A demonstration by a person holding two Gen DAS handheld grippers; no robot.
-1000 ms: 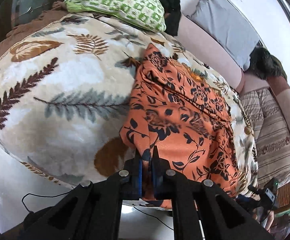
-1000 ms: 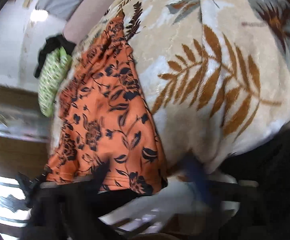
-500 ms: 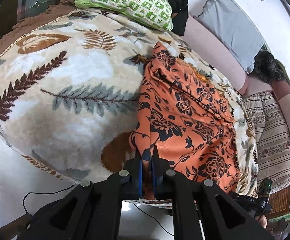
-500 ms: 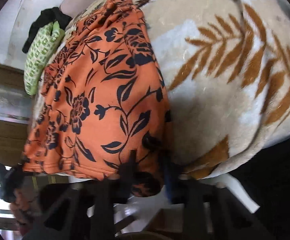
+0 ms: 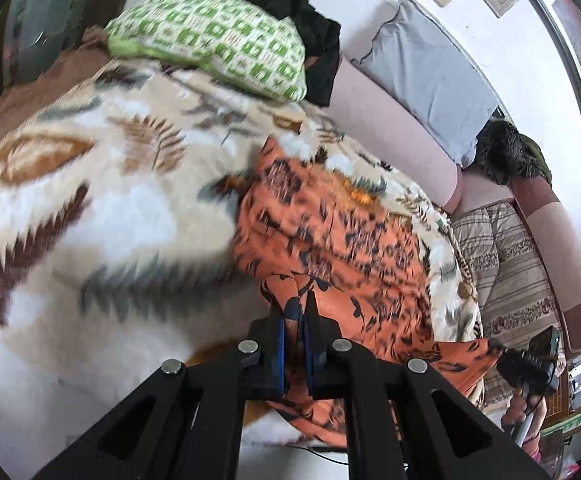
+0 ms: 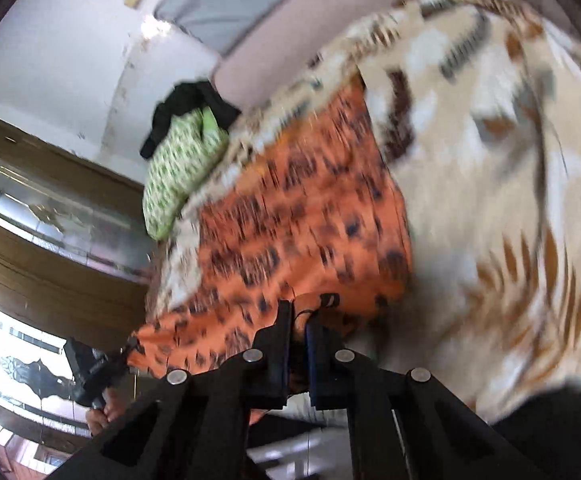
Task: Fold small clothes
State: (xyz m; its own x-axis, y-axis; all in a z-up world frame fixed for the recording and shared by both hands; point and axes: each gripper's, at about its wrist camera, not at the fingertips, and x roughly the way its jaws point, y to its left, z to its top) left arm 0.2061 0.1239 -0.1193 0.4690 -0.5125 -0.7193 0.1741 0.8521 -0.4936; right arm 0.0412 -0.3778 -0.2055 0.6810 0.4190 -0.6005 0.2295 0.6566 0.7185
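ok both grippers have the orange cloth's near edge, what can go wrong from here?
1. Both the left gripper and the right gripper pinch only the thin hem of the orange garment; it could slip out.
2. The far end still lies on the plush leaf blanket, which may drag and bunch the fold.

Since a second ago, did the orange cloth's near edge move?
Yes. Both grippers, left and right, pinch the orange cloth and its near edge has lifted off the leaf blanket.
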